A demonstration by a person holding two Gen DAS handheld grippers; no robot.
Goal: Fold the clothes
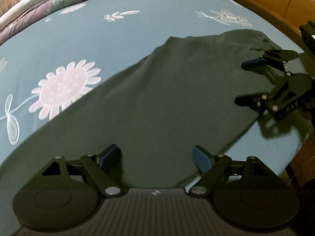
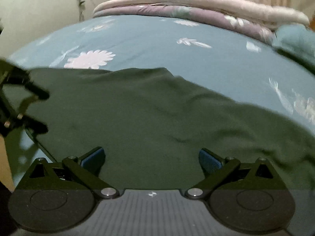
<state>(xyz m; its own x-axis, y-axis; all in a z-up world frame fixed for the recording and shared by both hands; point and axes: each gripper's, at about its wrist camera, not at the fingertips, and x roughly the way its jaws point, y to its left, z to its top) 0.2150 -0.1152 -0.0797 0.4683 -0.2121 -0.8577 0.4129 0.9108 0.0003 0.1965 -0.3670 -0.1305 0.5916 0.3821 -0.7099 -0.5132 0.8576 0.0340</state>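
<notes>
A dark green garment [image 1: 167, 98] lies spread flat on the blue flowered bed sheet [image 1: 88, 35]. In the left wrist view my left gripper [image 1: 155, 156] stands open above the garment's near edge, with nothing between its blue pads. My right gripper [image 1: 244, 81] hovers open by the garment's right edge. In the right wrist view the garment [image 2: 147, 118] fills the foreground with a few soft creases. There my right gripper [image 2: 151, 157] is open over the cloth, and my left gripper [image 2: 42, 111] shows at the left edge, open as well.
A folded pink and purple quilt [image 2: 196, 5] lies along the far side of the bed. A teal pillow [image 2: 295, 41] sits at the right. A wooden bed frame [image 1: 275, 5] curves round the bed's right side. A pale wall [image 2: 39, 15] stands behind.
</notes>
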